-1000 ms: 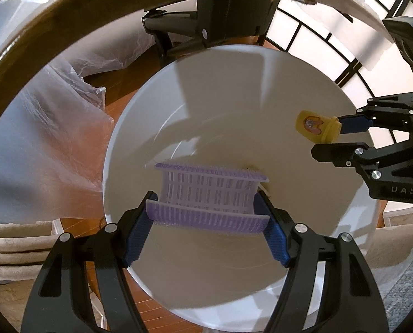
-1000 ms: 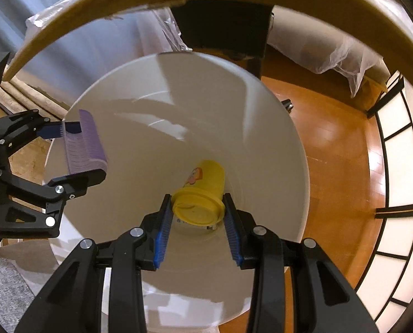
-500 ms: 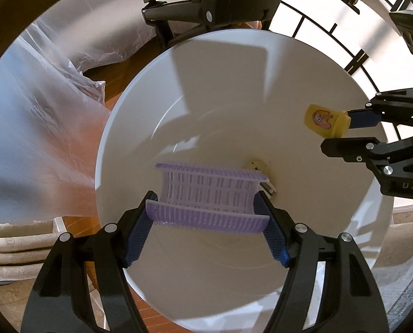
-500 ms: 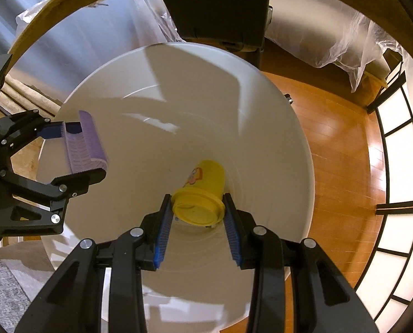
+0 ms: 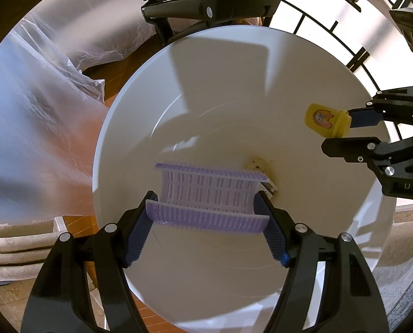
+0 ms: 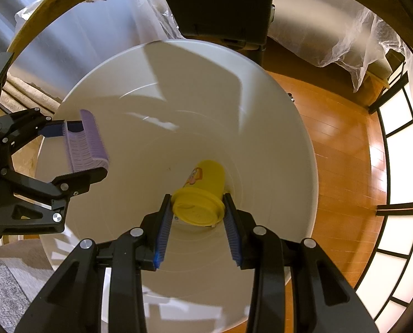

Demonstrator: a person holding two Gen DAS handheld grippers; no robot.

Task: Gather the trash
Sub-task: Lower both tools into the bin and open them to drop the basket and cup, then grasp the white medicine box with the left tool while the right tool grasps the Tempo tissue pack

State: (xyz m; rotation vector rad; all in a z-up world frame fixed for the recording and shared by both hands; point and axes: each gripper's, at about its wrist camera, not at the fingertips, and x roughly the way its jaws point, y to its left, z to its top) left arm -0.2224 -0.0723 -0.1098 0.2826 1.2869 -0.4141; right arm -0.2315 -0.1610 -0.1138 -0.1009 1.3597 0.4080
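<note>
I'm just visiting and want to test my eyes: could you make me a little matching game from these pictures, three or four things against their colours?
Things:
1. basket
2. cup
3. bin
4. floor

Colours:
a. white
b. orange-brown wood
c. purple
d. yellow

Pairs: 1-c, 2-d, 3-a, 4-b. The left gripper holds the basket and the right gripper holds the cup, both over the bin.

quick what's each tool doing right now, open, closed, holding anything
Left tool: closed on a purple basket, over the white bin.
Right tool: closed on a yellow cup, over the same bin.
</note>
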